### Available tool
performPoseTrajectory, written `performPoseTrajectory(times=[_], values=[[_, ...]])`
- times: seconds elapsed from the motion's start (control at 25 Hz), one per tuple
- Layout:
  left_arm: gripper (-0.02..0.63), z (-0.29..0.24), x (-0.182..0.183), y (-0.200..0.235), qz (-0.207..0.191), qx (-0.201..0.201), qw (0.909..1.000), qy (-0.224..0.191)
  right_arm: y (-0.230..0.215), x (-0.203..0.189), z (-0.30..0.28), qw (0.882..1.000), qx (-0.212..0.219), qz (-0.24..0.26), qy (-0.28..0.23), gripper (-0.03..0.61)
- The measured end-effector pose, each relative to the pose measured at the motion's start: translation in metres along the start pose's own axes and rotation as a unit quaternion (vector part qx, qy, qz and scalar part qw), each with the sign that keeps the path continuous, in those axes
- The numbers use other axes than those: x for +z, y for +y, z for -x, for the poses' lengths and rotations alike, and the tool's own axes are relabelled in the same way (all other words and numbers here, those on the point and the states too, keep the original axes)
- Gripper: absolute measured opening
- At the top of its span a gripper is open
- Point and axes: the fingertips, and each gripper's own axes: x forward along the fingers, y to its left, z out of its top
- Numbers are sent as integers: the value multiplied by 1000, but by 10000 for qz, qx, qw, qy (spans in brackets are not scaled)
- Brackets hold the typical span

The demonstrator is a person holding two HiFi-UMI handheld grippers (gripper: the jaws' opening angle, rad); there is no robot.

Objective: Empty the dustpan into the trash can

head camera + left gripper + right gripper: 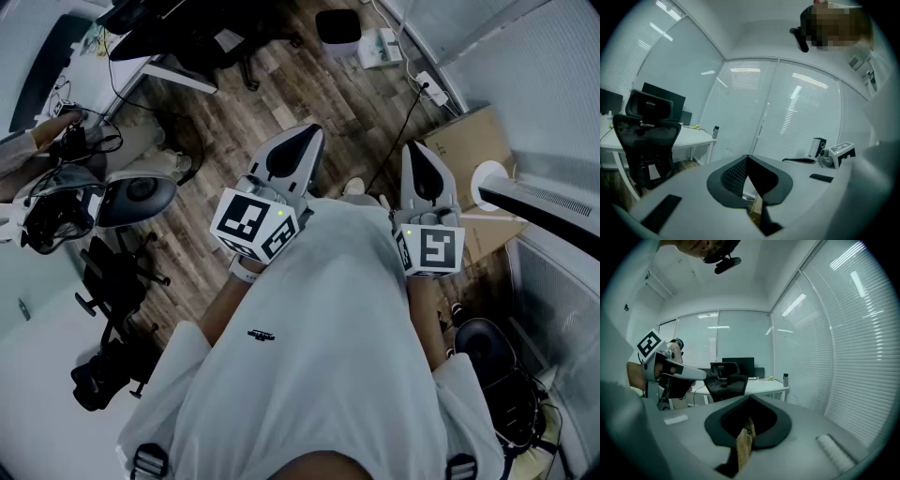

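Before the chest, over the brown wood-plank floor [281, 103], held the grey left tool [302, 141] and the grey right tool [419, 155] with jaws fully together on nothing. Found no dustpan in any view. Spotted only a dark squarish container [337, 25] at twelve o'clock, possibly the trash can, well apart from both tools. Judged the task not begun: pickup, carrying and tipping all left.

Black office chair [647, 145]; white desk [693, 136]; cardboard box [473, 141]
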Motion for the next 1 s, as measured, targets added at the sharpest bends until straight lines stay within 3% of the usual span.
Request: performPoseTrajectory(times=[0.16, 0.44, 0.8, 1.0], values=[[6, -1, -7, -14, -283, 54, 9995, 154, -6, -3, 7, 9999, 102, -75, 66, 9], [6, 1, -19, -27, -167, 213, 9991, 323, -15, -3, 22, 9989, 319, -344, 41, 11], [6, -10, -14, -63, -485, 338, 9980, 209, -53, -25, 45, 9986, 304, -406, 143, 11], [6, -23, -17, -81, -585, 233, 9974, 355, -77, -28, 55, 9983, 214, -526, 105, 11]])
